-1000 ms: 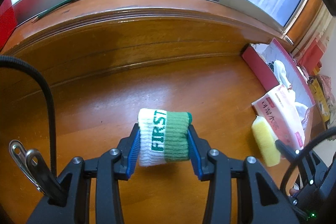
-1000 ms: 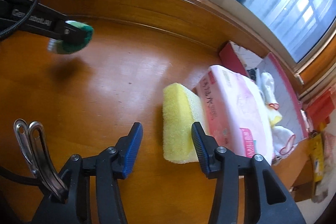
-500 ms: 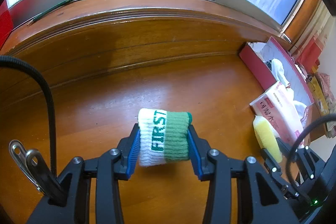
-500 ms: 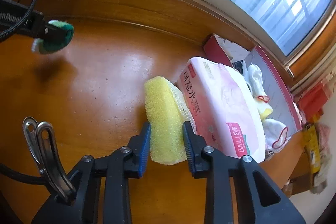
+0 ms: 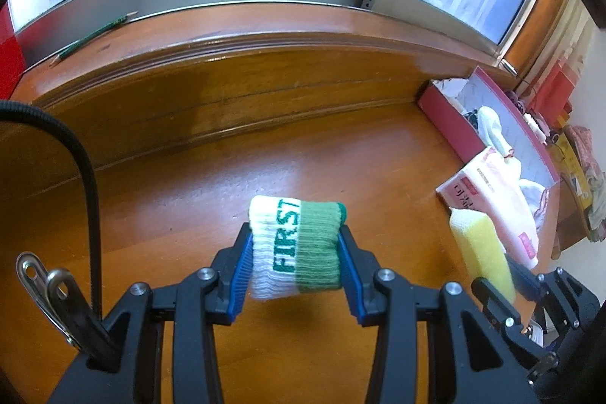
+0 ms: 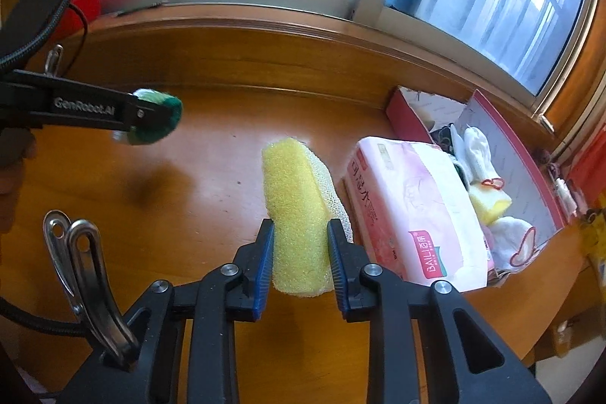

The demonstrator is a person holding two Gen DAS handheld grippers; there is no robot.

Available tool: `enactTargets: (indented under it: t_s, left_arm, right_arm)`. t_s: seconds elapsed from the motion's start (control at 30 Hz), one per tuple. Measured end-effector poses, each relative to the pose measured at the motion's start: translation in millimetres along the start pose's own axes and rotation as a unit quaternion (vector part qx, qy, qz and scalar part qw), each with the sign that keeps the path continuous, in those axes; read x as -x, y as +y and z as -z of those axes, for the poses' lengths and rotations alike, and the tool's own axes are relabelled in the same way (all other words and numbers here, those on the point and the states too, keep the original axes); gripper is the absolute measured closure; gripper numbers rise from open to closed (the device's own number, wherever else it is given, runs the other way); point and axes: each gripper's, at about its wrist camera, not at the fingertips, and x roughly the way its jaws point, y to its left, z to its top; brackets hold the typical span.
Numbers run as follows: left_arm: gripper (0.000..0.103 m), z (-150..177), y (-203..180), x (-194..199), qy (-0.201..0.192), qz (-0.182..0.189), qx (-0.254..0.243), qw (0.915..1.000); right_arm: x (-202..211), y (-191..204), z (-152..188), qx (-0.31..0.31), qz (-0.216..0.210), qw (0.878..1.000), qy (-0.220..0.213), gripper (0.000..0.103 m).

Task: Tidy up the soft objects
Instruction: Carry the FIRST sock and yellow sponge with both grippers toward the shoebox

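Left claw [image 5: 295, 267] pinches the rolled sock [image 5: 297, 247], right claw [image 6: 299, 260] pinches the yellow sponge [image 6: 297, 211], both above the desk [image 6: 212, 177], left of the red box [image 6: 413, 118]. Box holds some soft items; sock, sponge and tissue pack [image 6: 413, 211] remain outside.

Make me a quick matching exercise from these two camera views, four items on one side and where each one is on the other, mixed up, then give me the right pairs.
Things
1. rolled sock
2. yellow sponge
3. pink tissue pack
4. pencil

Places
A. lying on the window ledge
B. gripped in the right gripper
C. resting on the wooden table against the red box
D. gripped in the left gripper

Pairs: 1-D, 2-B, 3-C, 4-A
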Motion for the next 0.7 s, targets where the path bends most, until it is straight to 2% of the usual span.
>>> enactTargets:
  t_s: [0.27, 0.7]
  left_arm:
    - [0.059, 0, -10, 8, -0.004, -0.002, -0.010, 0.9999]
    - [0.059, -3, -42, 20, -0.012, 0.003, -0.040, 0.9991]
  right_arm:
    - [15, -7, 1, -0.021, -0.032, 0.999, -0.007, 0.075]
    - [45, -26, 7, -0.052, -0.049, 0.997, -0.026, 0.075]
